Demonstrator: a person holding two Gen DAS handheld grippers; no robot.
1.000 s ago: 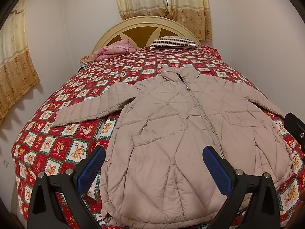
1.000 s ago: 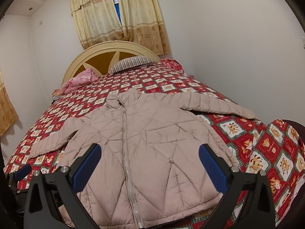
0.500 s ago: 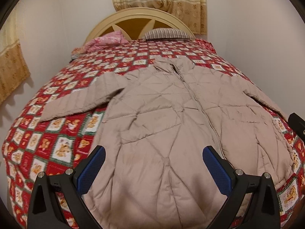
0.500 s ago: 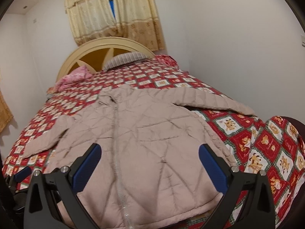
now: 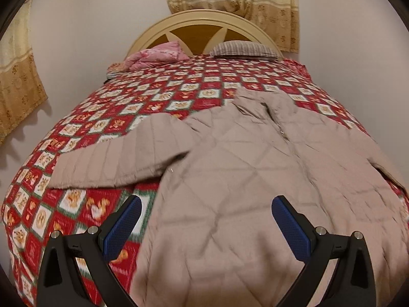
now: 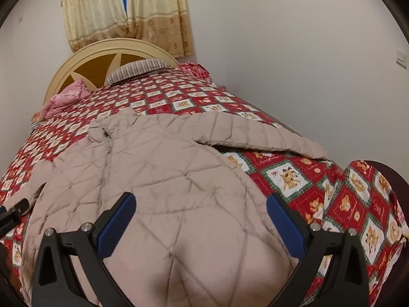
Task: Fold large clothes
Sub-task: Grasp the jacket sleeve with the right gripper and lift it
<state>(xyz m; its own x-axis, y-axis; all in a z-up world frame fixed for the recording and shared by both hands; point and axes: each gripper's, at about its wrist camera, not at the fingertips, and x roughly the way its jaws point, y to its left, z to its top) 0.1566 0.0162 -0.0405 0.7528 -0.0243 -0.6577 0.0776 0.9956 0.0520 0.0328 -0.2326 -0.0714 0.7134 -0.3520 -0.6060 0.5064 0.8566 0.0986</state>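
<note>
The red patchwork bedspread with bear-print squares (image 5: 76, 138) fills the middle of both frames, running up to the cream arched wooden headboard (image 5: 204, 20) under the yellow patterned curtains (image 5: 230, 2) at the top, where a pink crumpled quilt (image 5: 156, 56) and a striped flat pillow (image 5: 242, 48) lie side by side. On it the beige quilted puffer jacket (image 6: 163, 179) lies flat, zipped front up, collar toward the headboard, one sleeve reaching to the left edge of my left view and the other to the right edge of my right view. My left gripper (image 5: 207, 225) at the bottom of its frame has its blue-padded fingers (image 5: 122, 225) spread wide over the jacket's side edge, holding nothing, and my right gripper (image 6: 200, 222) is likewise spread wide above the jacket's lower body, gripping nothing
</note>
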